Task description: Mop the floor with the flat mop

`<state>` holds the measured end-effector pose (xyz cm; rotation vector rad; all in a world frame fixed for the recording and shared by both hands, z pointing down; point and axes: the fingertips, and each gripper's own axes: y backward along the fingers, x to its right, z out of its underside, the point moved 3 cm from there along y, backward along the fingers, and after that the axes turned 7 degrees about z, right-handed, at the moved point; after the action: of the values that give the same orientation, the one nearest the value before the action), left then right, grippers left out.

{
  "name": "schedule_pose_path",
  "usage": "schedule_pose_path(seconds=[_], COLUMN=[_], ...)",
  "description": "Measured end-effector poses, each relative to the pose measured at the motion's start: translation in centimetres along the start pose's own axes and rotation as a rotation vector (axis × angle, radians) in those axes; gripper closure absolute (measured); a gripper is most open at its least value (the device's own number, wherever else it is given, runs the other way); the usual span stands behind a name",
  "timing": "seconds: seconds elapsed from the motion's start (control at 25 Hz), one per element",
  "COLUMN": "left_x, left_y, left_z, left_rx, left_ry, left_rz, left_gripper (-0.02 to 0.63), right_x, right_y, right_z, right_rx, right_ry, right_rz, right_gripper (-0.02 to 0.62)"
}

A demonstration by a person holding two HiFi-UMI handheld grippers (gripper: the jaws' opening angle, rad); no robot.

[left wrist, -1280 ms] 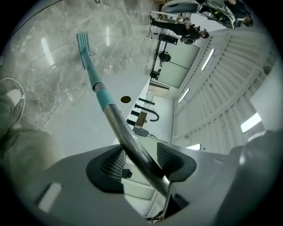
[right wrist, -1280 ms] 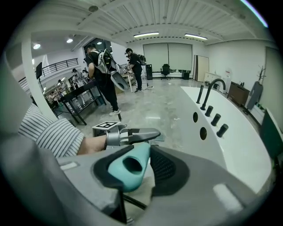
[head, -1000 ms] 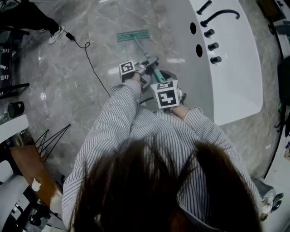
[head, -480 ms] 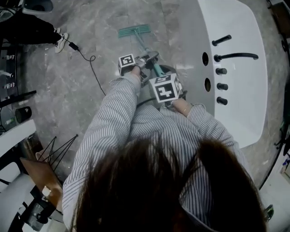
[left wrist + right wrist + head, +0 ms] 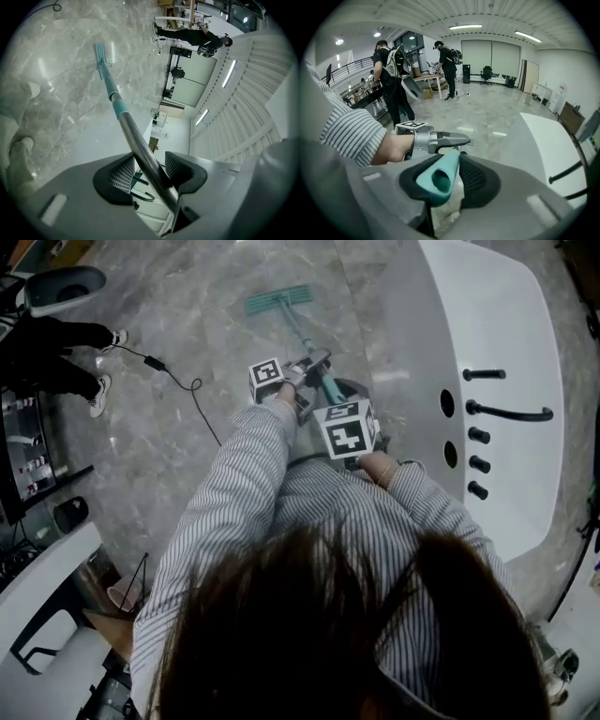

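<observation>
Grey marble floor (image 5: 141,446), white tub (image 5: 506,324) at right — flat mop (image 5: 278,300) head down on the floor ahead. My left tongs (image 5: 146,169) clamp its pole (image 5: 115,101), right tongs (image 5: 449,180) its teal grip (image 5: 440,176) — tub fixtures (image 5: 478,435) sit lower than before.

The head camera sits high over the person's hair (image 5: 319,634) and faces steeply down at the floor (image 5: 169,427). The camera on the left gripper (image 5: 146,169) sits close behind its jaws, sighting down the mop pole (image 5: 123,115) to the floor. The camera on the right gripper (image 5: 446,177) looks level across the room. All three catch the pole; the head and right gripper views share the white tub (image 5: 506,324).
</observation>
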<state>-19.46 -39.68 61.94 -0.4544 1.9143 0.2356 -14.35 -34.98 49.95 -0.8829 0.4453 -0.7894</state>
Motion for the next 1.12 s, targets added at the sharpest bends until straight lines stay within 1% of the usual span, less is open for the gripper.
schedule_pose_path(seconds=[0.12, 0.24, 0.36, 0.48, 0.64, 0.8, 0.88, 1.0, 1.12], left_x=[2.4, 3.6, 4.3, 4.2, 5.5, 4.2, 3.6, 3.0, 1.7], left_y=[-0.4, -0.8, -0.9, -0.9, -0.9, -0.3, -0.1, 0.4, 1.5], left_z=[-4.2, -7.7, -10.0, -11.2, -10.7, -10.0, -9.4, -7.7, -5.0], left_rx=[-0.026, -0.047, -0.06, -0.058, -0.053, -0.055, -0.045, -0.023, -0.018], left_ry=[-0.013, -0.013, -0.009, -0.001, 0.039, 0.048, 0.064, 0.086, 0.085], left_rz=[0.008, 0.005, 0.0, 0.011, 0.046, 0.026, 0.033, 0.055, 0.054], left_gripper=[0.396, 0.397, 0.397, 0.399, 0.402, 0.411, 0.419, 0.425, 0.426], right_x=[-1.1, -1.8, -2.3, -2.8, -3.2, -3.5, -3.4, -3.3, -3.5], right_y=[-2.5, -4.6, -5.9, -6.6, -6.9, -7.1, -6.9, -5.7, -4.1], right_z=[-3.9, -7.0, -8.8, -9.5, -9.5, -7.9, -7.0, -5.6, -2.9], right_rx=[0.005, 0.008, 0.0, -0.001, -0.002, -0.045, -0.057, -0.056, -0.067], right_ry=[-0.004, -0.03, -0.059, -0.097, -0.119, -0.135, -0.15, -0.16, -0.156], right_rz=[0.019, 0.033, 0.042, 0.04, 0.046, 0.042, 0.039, 0.035, 0.029], right_gripper=[0.48, 0.48, 0.48, 0.48, 0.48, 0.479, 0.48, 0.48, 0.48])
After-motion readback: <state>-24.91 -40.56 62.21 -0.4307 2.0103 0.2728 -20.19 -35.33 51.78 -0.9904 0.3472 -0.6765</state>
